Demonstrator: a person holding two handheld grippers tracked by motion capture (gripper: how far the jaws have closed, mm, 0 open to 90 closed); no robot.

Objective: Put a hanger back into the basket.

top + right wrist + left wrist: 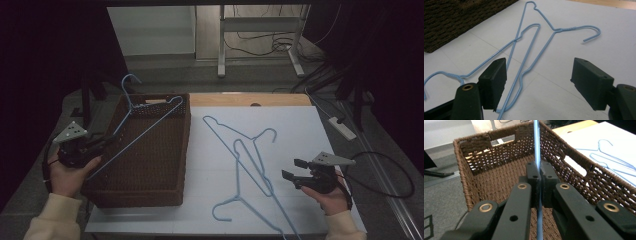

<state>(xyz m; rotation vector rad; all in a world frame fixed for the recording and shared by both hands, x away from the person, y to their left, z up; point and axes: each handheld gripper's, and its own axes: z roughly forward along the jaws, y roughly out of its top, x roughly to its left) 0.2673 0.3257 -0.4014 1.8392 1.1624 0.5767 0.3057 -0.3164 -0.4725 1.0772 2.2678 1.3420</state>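
— Which way is the hanger pointing?

— My left gripper [102, 142] is clenched on the blue wire hanger [142, 125], with the wire pinched between the pads at the hanger's near end. Its long bottom bar runs on a slant from my left hand [70, 172] up and away to the far right corner of the brown woven basket [145, 190]. The hook [129, 82] sticks out past the far rim, pointing away from me and curling to the right. In the left gripper view the wire [537, 147] runs straight up the middle, from between the pads to beyond the far wall.

— Is it resting in the basket?

— It lies across the open top. The far part seems to lean on the far rim, though I cannot tell for sure that it touches.

— And your other hand?

— My right gripper [295, 170] is released, with the jaws wide apart and nothing between them. It hovers near the right edge of the white board [300, 130], just beside two more blue hangers [250, 165] that lie flat and crossed over each other. One hook [270, 134] points to the far right and the other hook [222, 210] is at the near left.

— What is underneath?

— A white board on a pale wooden table [250, 99], with the basket on the left side. The floor [165, 72] beyond is grey. There are white desk legs [260, 40] with loose cables behind, and a white power strip [342, 127] on the floor to the right. The room is dim, nearly black at both sides.
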